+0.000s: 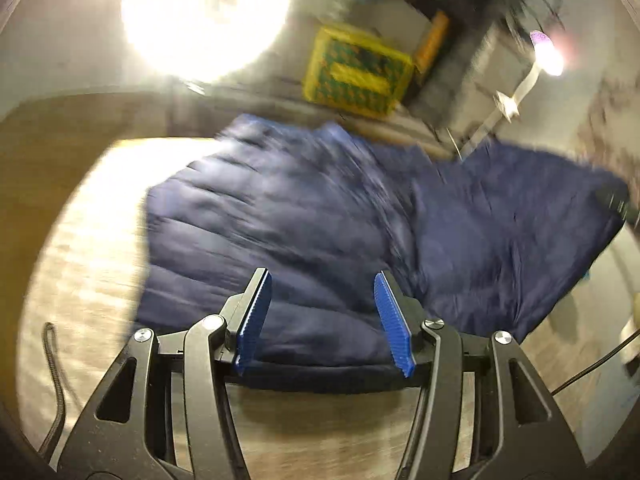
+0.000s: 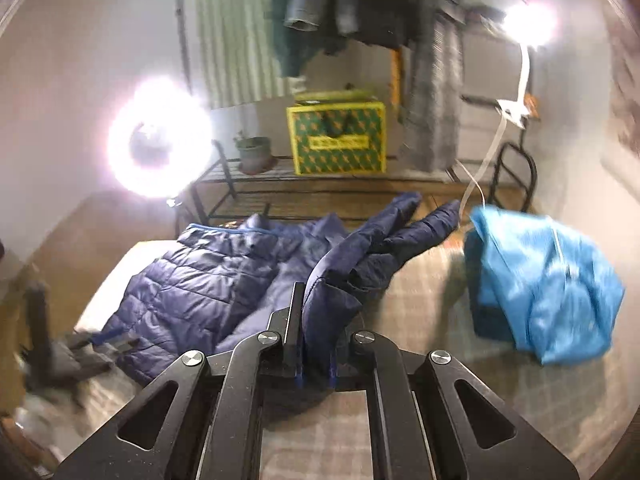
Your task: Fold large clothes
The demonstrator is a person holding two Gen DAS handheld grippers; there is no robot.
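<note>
A navy quilted puffer jacket (image 1: 280, 216) lies spread on a pale wood-grain table (image 1: 88, 240). My left gripper (image 1: 322, 284) is open, its blue ribbed pads (image 1: 254, 320) straddling the jacket's near hem just above it. In the right wrist view the jacket (image 2: 188, 284) lies left of centre with its sleeves stretched to the back. My right gripper (image 2: 316, 320) is shut on a bunched fold of the navy jacket (image 2: 332, 304), lifted off the table. The right gripper's body shows faintly at the far right of the left wrist view (image 1: 616, 200).
A bright blue garment (image 2: 544, 284) lies crumpled on the table (image 2: 420, 300) at the right. A metal rack (image 2: 256, 184) behind holds a yellow-green box (image 2: 338, 136) and a plant pot (image 2: 252, 152). Clothes (image 2: 344, 4) hang above. Two bright lamps (image 2: 160, 136) glare. A black cable (image 1: 56, 380) lies at left.
</note>
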